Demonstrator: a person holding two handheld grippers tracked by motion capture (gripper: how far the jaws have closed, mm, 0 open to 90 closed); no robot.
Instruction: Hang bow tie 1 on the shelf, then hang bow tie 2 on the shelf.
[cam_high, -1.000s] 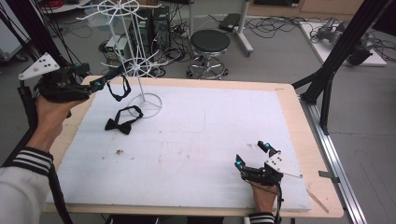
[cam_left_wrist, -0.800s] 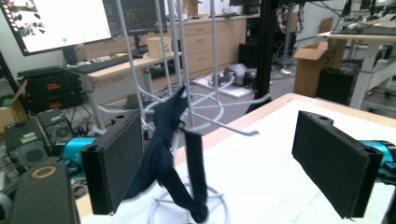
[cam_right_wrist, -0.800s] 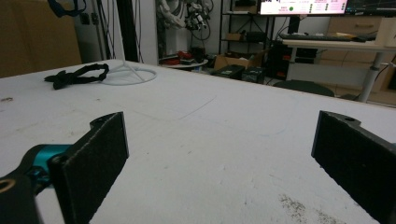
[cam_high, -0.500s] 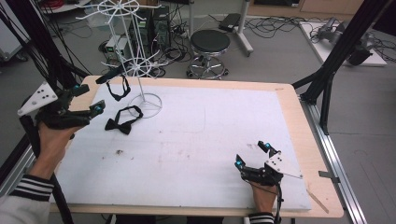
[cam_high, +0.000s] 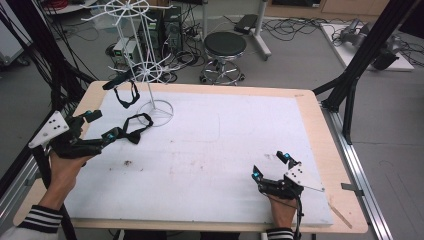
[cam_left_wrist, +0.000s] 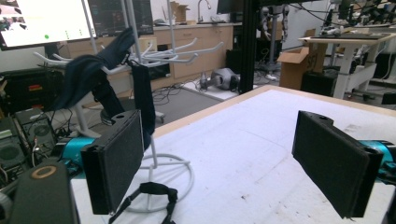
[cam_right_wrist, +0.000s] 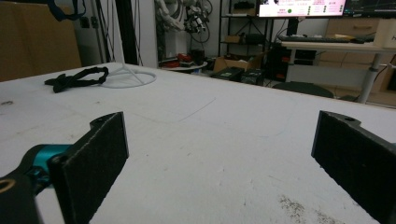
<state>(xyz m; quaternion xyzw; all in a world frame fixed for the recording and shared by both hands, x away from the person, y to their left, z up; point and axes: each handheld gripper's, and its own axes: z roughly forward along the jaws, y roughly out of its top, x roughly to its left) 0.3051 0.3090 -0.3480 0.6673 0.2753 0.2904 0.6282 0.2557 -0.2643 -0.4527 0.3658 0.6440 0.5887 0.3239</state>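
Lying flat on the white, faintly scuffed cover of the desk (cam_high: 215, 150), the black bow tie (cam_high: 134, 131) has a knotted fabric middle and a thin strap curled into a loop, one end of it touching the ring base of the white wire stand (cam_high: 145, 60). The left tongs (cam_high: 102, 126) sit just beside it at the desk's left edge, their tips near the knot but apart from it; their jaws stand spread, with nothing between the rough, dark, rectangular pads (cam_left_wrist: 119, 163). In the left gripper view the strap loop lies low between those pads, in front of the stand's round base. A second black bow tie (cam_high: 126, 94) hangs by its strap from one of the stand's curved wire arms, just behind the first, and in that view its dark cloth drapes over the arm close above the left pad. The right tongs (cam_high: 272, 167) rest well apart, near the front right of the desk, jaws also spread and empty above bare cover with a few dark specks. Beyond the desk's pale wooden rim stand a round black stool (cam_high: 225, 47) and tangled cables on the grey floor.
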